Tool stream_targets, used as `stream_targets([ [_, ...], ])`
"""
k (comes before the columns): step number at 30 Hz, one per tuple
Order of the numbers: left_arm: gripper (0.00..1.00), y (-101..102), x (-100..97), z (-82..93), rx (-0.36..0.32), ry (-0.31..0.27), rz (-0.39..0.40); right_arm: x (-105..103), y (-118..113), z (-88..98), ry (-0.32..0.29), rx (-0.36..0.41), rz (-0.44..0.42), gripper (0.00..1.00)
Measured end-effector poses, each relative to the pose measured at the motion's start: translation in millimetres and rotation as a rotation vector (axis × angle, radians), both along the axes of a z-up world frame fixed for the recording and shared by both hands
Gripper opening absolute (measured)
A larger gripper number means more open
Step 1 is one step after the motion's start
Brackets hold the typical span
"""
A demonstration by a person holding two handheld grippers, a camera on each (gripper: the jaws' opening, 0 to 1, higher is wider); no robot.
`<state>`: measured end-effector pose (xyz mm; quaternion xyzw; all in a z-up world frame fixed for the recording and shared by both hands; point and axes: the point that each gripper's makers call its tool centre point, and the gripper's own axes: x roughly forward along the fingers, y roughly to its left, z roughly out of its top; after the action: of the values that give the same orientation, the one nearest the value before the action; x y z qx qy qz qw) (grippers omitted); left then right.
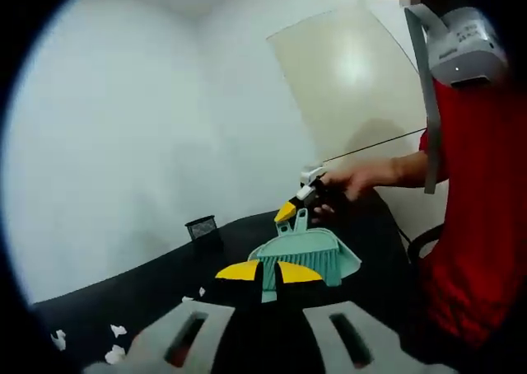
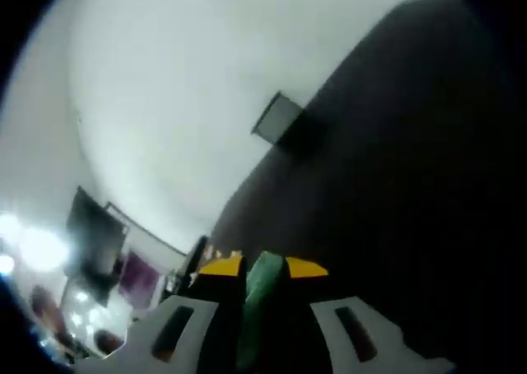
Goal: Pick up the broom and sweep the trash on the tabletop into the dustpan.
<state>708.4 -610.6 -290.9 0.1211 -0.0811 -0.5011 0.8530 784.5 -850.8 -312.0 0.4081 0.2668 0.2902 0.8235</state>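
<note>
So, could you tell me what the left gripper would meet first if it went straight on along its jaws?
Probably the teal dustpan, which lies just beyond the left gripper on the black tabletop. The right gripper holds a stem at the dustpan's far edge. Depth is unclear.

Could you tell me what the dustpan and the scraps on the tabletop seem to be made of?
The dustpan looks like moulded plastic: an even mint-green colour, smooth with a slight sheen, and a ribbed edge. The scraps look like crumpled white paper or tissue, matte and irregular; they are too small to tell which.
</note>
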Motion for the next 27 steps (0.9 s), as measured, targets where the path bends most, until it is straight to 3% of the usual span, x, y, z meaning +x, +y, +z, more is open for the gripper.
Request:
stream_targets([
  [3, 0.05, -1, 0.5, -1.9, 0.010, 0.003, 0.002, 0, -8, 5.7, -0.008, 0.063, -0.048, 0.14],
  [4, 0.05, -1, 0.5, -2.2, 0.012, 0.003, 0.002, 21, 16, -11.3, -0.006, 0.072, -0.070, 0.14],
  [7, 0.05, -1, 0.6, -3.3, 0.019, 0.003, 0.003, 27, 6, -10.8, -0.016, 0.084, -0.121, 0.13],
  [13, 0.05, -2, 0.9, -4.3, 0.023, 0.007, 0.001, 11, 3, -11.4, -0.028, 0.090, -0.198, 0.13],
  [19, 0.05, -12, -0.1, -2.5, 0.021, 0.037, -0.017, 9, -16, -8.8, -0.046, 0.086, -0.277, 0.13],
  [23, 0.05, -34, -1.1, 1.8, 0.018, 0.082, -0.038, 6, -22, -9.4, -0.052, 0.084, -0.315, 0.14],
  [24, 0.05, -46, -3.2, 5.6, -0.007, 0.112, -0.060, 5, -25, -9.5, -0.052, 0.091, -0.327, 0.14],
  [27, 0.09, -86, -2.1, 7.2, 0.040, 0.165, -0.092, 2, -26, -9.0, -0.055, 0.101, -0.355, 0.14],
])
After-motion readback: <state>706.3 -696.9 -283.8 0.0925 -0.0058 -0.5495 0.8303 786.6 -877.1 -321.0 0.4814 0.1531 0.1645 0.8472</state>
